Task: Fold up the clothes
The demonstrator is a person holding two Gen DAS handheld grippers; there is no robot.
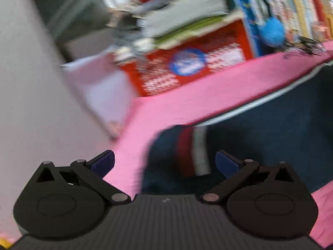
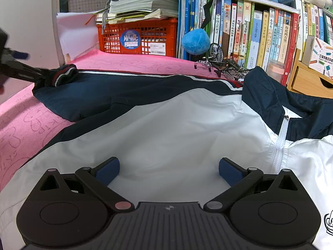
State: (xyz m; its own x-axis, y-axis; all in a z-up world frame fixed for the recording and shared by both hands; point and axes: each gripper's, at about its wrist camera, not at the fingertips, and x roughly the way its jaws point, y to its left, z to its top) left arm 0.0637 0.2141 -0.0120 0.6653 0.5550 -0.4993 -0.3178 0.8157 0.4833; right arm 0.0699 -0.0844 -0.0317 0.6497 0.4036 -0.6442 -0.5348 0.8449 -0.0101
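A navy and white zip jacket (image 2: 166, 125) lies front up on a pink mat (image 2: 25, 125). Its navy sleeve (image 2: 124, 89) stretches out to the left and ends in a cuff (image 2: 62, 74) striped red and white. My left gripper (image 1: 165, 163) is open, and the blurred cuff (image 1: 183, 152) lies between its blue pads. From the right wrist view, one of its black fingers (image 2: 25, 69) reaches the cuff. My right gripper (image 2: 169, 171) is open just above the white chest panel, left of the zip (image 2: 281, 143), with nothing between its pads.
Behind the mat stand a red crate (image 2: 141, 39) topped with stacked papers (image 2: 141, 6), a row of books (image 2: 260, 35), a blue plush ball (image 2: 195, 40) and a metal bicycle model (image 2: 224, 64). A wooden drawer box (image 2: 310, 81) sits far right. A wall (image 1: 25, 83) lies to the left.
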